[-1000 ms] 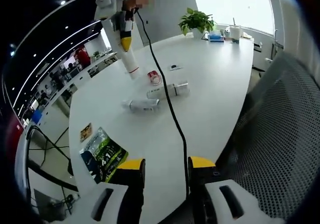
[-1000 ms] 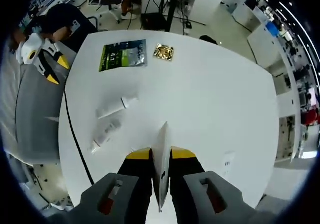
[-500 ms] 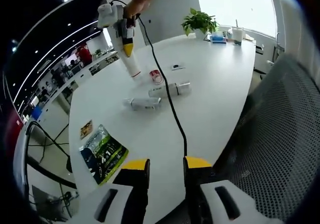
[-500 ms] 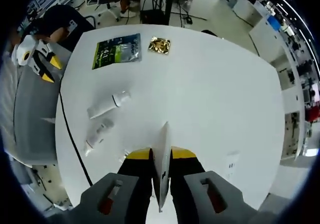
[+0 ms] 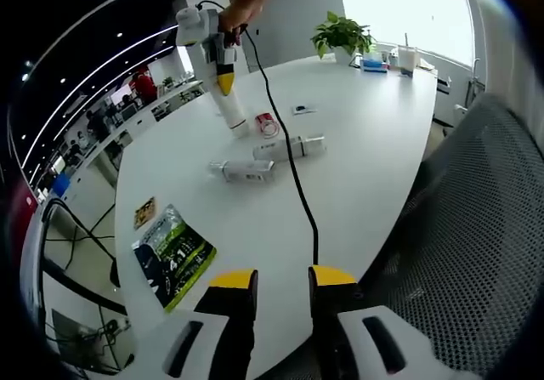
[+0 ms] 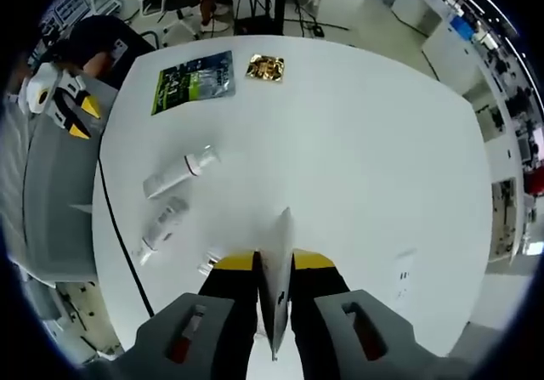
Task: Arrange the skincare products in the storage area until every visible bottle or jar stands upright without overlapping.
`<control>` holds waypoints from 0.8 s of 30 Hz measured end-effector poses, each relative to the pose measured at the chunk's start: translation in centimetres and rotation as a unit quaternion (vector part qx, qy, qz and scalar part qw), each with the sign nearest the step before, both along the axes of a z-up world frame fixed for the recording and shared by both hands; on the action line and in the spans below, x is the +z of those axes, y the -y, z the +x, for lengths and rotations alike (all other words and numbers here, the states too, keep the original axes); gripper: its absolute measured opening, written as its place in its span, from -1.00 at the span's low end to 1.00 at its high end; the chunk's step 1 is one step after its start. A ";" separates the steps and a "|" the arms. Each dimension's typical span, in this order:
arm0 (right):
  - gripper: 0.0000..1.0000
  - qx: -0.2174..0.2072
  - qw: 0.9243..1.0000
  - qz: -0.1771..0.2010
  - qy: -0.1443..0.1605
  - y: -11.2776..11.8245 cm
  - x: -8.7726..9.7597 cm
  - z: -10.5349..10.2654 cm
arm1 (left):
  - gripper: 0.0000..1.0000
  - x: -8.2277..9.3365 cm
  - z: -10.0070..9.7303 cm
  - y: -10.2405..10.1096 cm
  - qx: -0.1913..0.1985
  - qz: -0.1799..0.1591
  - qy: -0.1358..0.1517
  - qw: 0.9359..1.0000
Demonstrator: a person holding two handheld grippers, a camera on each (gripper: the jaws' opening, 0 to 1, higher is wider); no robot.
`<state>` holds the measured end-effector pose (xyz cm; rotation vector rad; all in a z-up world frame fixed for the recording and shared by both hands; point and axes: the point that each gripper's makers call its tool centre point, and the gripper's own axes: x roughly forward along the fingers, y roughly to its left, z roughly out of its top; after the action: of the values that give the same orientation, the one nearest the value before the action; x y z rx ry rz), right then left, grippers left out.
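Seen from the left gripper view: right tongs (image 5: 228, 99), yellow-tipped, clamped on a slim white plastic tube (image 5: 231, 110) held nearly upright, lower end at or just above the round white table (image 5: 357, 167). Just beside it, a small red-and-white jar (image 5: 267, 125) tipped on its side. Nearer the camera, two more items lying flat and apart: a long white tube with a grey cap (image 5: 289, 148) and a white bottle with dark print (image 5: 243, 169). A black cable (image 5: 293, 176) draped over the long tube, running toward the near edge. Left tongs (image 5: 281, 283) parted, empty, over the table's edge beside a grey mesh chair (image 5: 476, 252). Farther left, a green printed pouch (image 5: 174, 257) and a small gold packet (image 5: 144, 213). At the far rim, a potted green plant (image 5: 342, 36).
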<state>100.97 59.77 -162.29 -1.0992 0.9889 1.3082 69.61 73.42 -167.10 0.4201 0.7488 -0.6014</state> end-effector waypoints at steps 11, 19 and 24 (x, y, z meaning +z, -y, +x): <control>-0.73 0.001 1.000 0.016 0.002 0.7 0.0 0.3 | -0.53 -0.2 -0.1 0.1 -0.003 0.001 -0.004 1.000; -0.69 -0.003 0.999 0.027 -0.022 0.3 0.0 -0.2 | -0.53 -0.2 -0.1 0.0 -0.002 0.001 -0.005 1.000; -0.65 -0.005 0.999 0.042 -0.010 0.1 0.3 0.2 | -0.53 -0.2 -0.1 0.0 -0.001 0.001 -0.004 1.000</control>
<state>101.20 59.62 -162.02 -1.0184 0.9440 1.3424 69.54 73.42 -167.29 0.4205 0.7567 -0.6055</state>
